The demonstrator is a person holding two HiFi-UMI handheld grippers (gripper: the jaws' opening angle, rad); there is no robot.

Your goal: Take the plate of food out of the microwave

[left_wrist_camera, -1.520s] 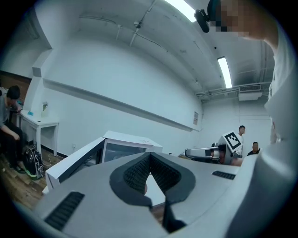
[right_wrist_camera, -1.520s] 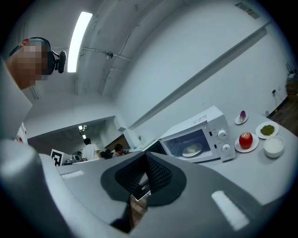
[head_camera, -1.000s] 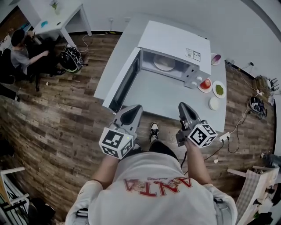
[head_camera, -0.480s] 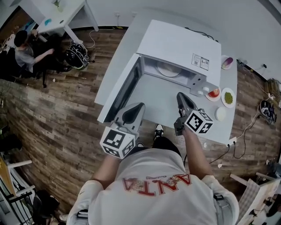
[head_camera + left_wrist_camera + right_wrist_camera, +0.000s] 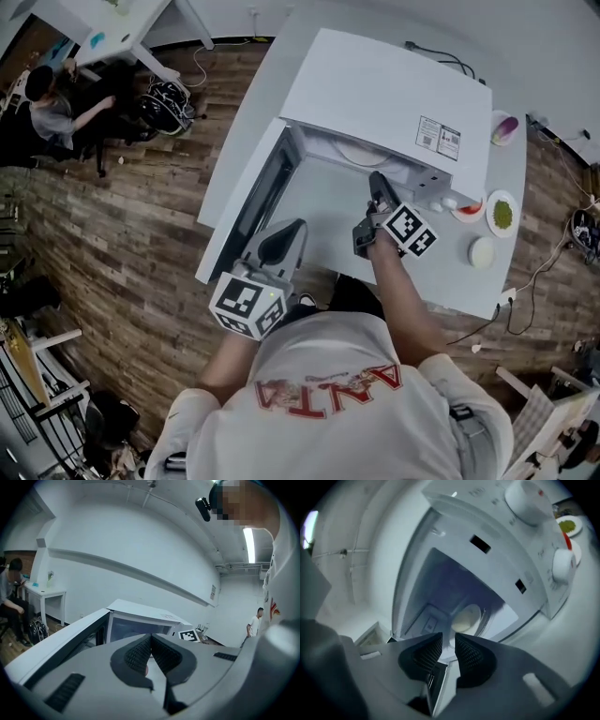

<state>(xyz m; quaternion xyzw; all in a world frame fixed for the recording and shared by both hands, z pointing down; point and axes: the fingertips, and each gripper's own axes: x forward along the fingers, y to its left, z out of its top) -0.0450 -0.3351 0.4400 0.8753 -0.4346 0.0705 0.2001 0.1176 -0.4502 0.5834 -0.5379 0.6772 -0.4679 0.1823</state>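
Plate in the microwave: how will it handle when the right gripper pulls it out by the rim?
The plate looks rigid and smooth, so it won't flex but may slip in a narrow rim pinch. Held at one edge, it would likely tilt; any food could slide. The right gripper, jaws opening and empty, faces it inside the microwave.

A white table (image 5: 464, 281) fills the upper middle of the head view. At its right edge stand four small dishes: one with something purple (image 5: 504, 129) furthest up, below it a dish of green food (image 5: 503, 213) just beside a dish of red food (image 5: 469, 207), and a plain white round dish (image 5: 482, 251) lowest. Wood-plank floor (image 5: 122, 244) surrounds the table. In the upper left corner a seated person (image 5: 52, 108) leans toward a white desk (image 5: 103, 28), with a black bag (image 5: 171, 101) on the floor nearby. A thin cable (image 5: 534, 272) trails over the floor at the right.
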